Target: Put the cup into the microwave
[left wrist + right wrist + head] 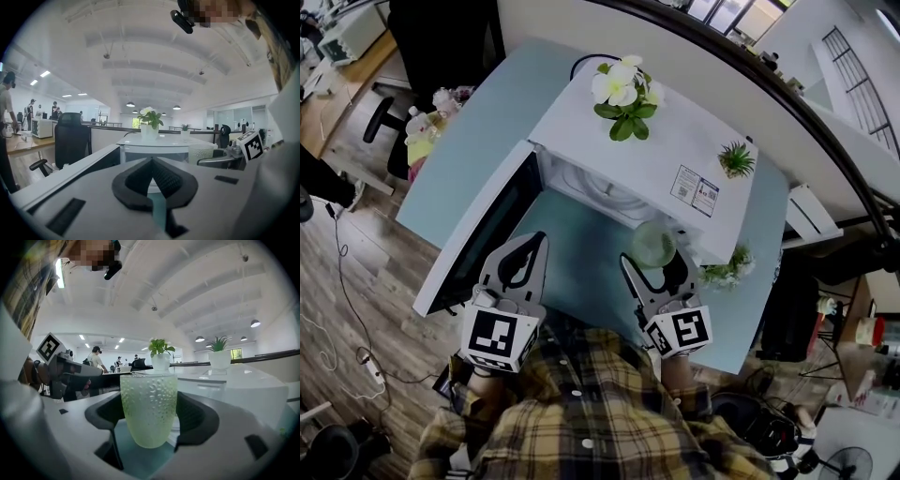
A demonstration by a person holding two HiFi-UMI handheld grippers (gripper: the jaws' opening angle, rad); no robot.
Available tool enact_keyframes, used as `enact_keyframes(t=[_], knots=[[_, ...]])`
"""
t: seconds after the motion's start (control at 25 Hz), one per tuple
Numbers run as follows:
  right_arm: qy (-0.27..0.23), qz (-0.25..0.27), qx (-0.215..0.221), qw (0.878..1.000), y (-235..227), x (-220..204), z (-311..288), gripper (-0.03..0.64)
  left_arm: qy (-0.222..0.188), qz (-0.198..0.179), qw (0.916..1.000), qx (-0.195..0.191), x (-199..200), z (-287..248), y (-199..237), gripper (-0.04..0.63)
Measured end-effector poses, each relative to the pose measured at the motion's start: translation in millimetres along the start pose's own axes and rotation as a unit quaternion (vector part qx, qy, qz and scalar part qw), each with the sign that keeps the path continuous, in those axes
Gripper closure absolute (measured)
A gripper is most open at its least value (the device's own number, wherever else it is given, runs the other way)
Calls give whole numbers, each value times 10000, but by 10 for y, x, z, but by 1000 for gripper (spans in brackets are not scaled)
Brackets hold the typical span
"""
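A pale green dimpled glass cup (149,394) stands upright between my right gripper's (150,430) black pads, which are shut on its sides. In the head view the cup (652,245) and right gripper (654,259) sit just in front of the right part of the white microwave's (670,150) open cavity. The microwave door (478,236) is swung wide open to the left. My left gripper (536,242) hovers over the blue table (581,281) beside the door, shut and holding nothing. In the left gripper view its tips (151,161) meet, and the cup (202,152) shows at the right.
A white pot with flowers (622,92) and a small green plant (736,159) stand on the microwave's top. Another small plant (727,273) sits on the table right of the cup. Bottles (422,129) and an office chair (386,120) are at the far left.
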State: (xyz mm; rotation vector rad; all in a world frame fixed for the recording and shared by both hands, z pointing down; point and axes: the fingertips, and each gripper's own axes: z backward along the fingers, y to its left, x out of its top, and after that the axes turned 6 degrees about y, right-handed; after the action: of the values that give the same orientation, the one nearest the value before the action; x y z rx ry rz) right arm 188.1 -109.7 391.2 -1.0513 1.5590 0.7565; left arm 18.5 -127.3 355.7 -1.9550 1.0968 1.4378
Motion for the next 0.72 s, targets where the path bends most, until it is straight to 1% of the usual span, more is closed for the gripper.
enact_keyframes(t=[0.4,0.72], knots=[[107,25,-29,9999,123,-42,-119,259,132,0,9992,-367,-89,-47,-37,606],[243,26,15,9997,168,-181,-210,259,266,51,9981,-559,-217,-23,-110,606]])
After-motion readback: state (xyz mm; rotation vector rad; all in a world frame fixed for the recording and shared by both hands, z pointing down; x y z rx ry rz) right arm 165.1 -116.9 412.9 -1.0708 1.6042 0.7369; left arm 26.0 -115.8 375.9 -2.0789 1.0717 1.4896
